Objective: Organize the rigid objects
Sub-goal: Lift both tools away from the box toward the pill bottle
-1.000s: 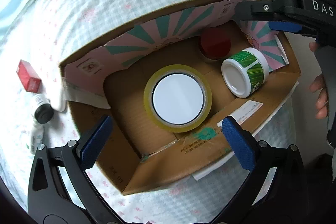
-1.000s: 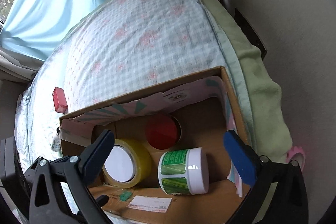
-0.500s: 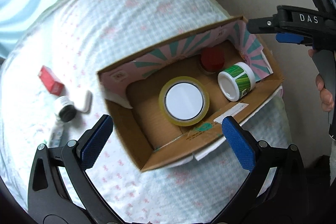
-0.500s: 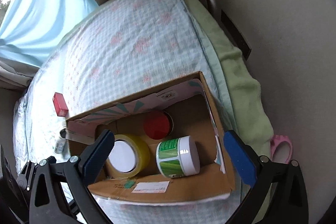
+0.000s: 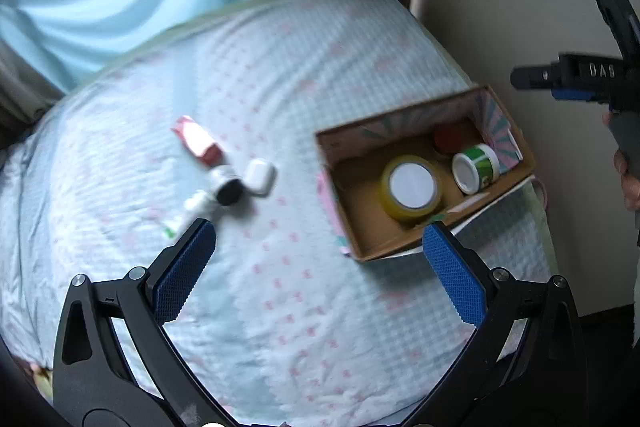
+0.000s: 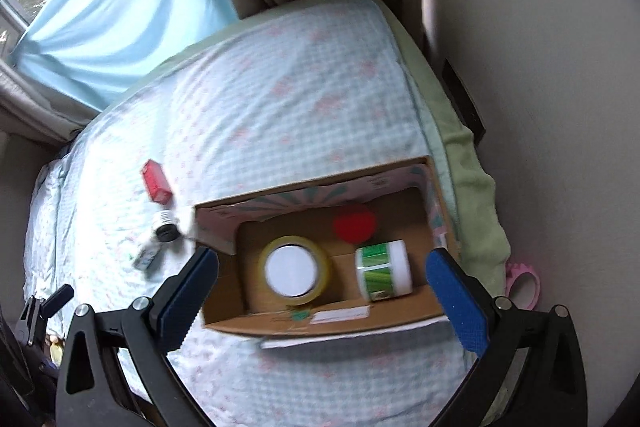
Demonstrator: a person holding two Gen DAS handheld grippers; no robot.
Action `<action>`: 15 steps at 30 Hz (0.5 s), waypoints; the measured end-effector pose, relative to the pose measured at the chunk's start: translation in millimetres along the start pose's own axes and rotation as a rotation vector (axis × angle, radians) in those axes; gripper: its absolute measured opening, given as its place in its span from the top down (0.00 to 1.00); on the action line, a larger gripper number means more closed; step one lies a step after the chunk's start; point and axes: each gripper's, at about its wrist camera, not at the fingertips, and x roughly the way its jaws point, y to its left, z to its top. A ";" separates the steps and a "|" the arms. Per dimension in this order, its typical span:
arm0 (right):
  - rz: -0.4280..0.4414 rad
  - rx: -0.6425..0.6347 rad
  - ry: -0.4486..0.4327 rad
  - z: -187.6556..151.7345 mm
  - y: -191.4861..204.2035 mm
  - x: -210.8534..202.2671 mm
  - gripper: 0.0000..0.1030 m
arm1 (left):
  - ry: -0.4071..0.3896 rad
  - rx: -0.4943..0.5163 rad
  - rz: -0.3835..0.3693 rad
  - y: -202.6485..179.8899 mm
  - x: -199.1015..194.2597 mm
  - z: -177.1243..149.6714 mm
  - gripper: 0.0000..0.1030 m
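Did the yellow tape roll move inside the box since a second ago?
No. The yellow tape roll sits at the same spot in the cardboard box, left of the green-labelled jar and the red lid. Only the cameras pulled back.

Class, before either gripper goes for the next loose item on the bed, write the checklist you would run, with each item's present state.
1. Left gripper open, holding nothing: ok.
2. Right gripper open, holding nothing: ok.
3. Cardboard box open on top, with floor space left beside the tape roll, green-label jar and red lid: ok.
4. Red carton, black-capped bottle, white case and tube packed away: not ok, all on the bedspread.
5. Picture sharp enough to aim: not ok, blurred.
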 end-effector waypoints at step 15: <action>-0.037 -0.192 -0.086 -53.5 151.3 -50.4 0.00 | -0.067 -0.127 -0.036 137.3 -62.7 -50.5 0.00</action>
